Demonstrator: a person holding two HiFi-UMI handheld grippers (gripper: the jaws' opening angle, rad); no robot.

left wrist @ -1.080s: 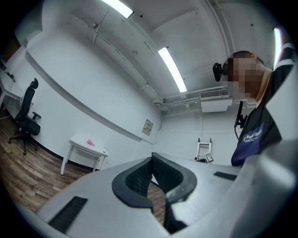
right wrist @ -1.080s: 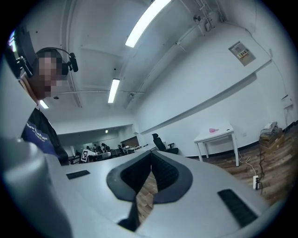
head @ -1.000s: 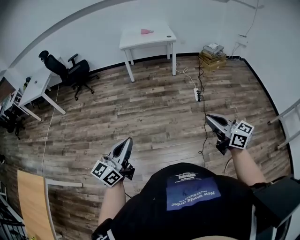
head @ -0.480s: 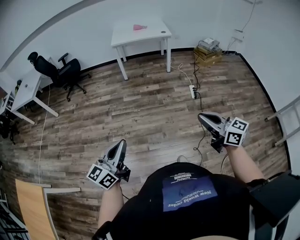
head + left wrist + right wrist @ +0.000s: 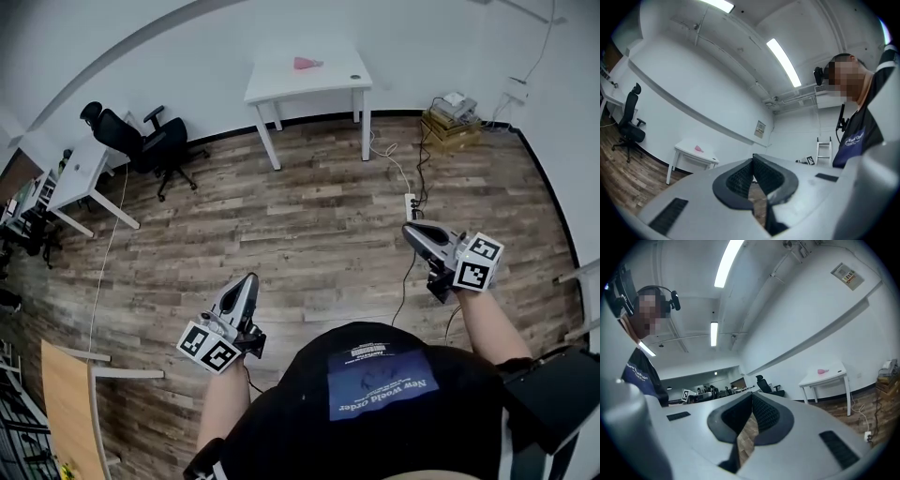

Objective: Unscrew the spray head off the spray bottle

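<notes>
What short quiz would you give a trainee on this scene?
1. True or false: the pink object lies on the white table.
2. The left tongs and right tongs are: A open; B shut and empty; C shut on a bottle.
3. Fill in: the power strip lies on the ____.
Key: 1 true; 2 B; 3 floor.

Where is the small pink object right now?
In the head view, the small pink object lies on the white rectangular table against the far wall, upper centre, to the right of the black office chair.
</notes>
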